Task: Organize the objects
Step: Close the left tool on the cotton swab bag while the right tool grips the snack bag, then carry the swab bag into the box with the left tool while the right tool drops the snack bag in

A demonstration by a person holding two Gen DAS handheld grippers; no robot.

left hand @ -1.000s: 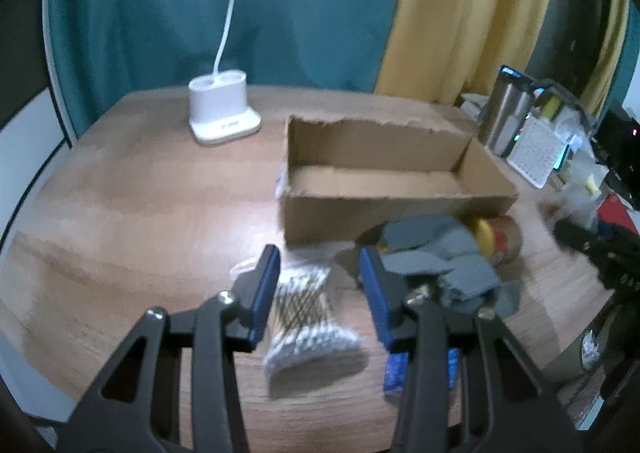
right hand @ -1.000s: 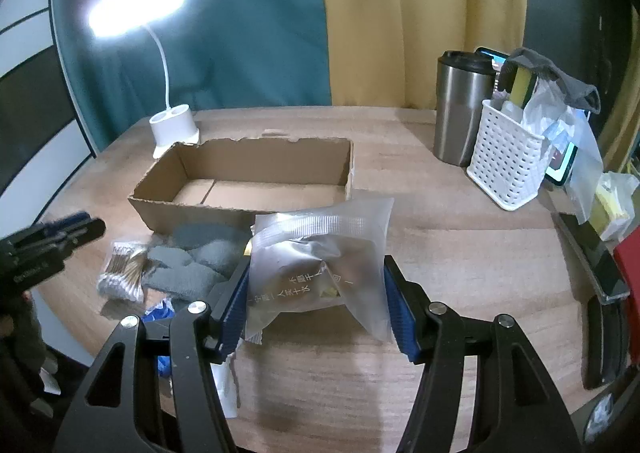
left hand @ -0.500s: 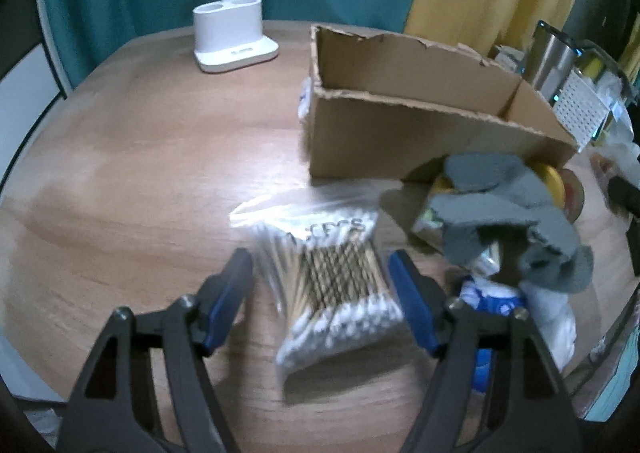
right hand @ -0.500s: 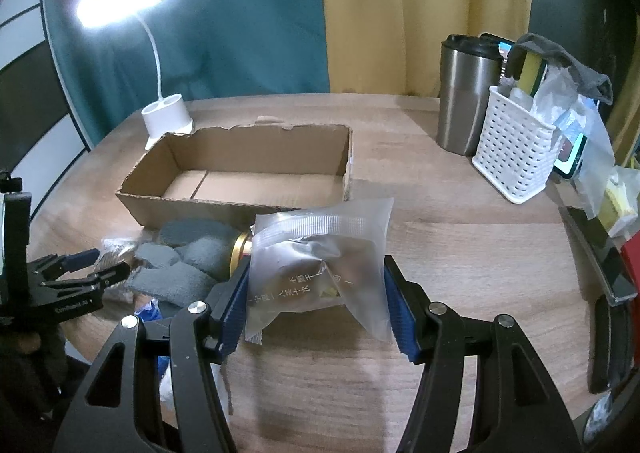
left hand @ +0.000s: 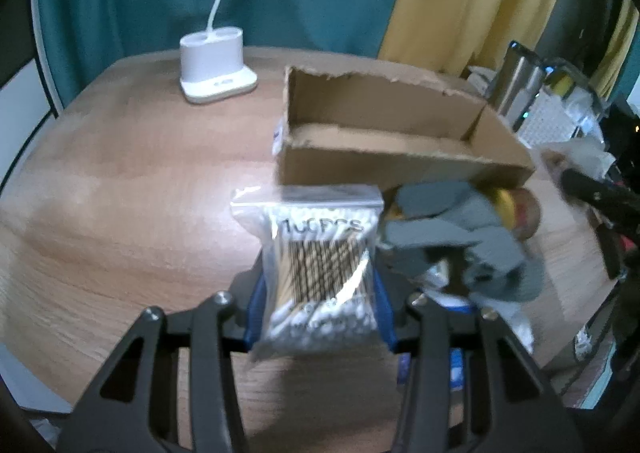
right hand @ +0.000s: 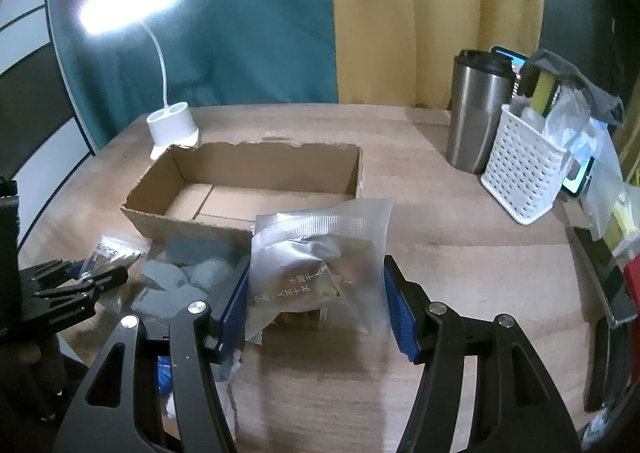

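Swab bag: the bag of cotton swabs [left hand: 320,273] sits between the left gripper [left hand: 318,303] pads, at the near edge of the wooden table [left hand: 120,193], just in front of the cardboard box [left hand: 384,141].
Step in hand: likely carrying the bag to the box; lift it clear of the front wall before moving over, and keep the slack plastic from snagging the grey cloth [left hand: 460,237] beside it.
Left fingers: they have just been closing and now clamp the bag's lower half.
Right fingers: the right gripper [right hand: 320,301] is clamped on a silver snack pouch [right hand: 316,265], held above the table near the box.
Surroundings: lamp base [left hand: 214,65] beyond; tumbler [right hand: 476,113] and white basket [right hand: 524,173] well apart.
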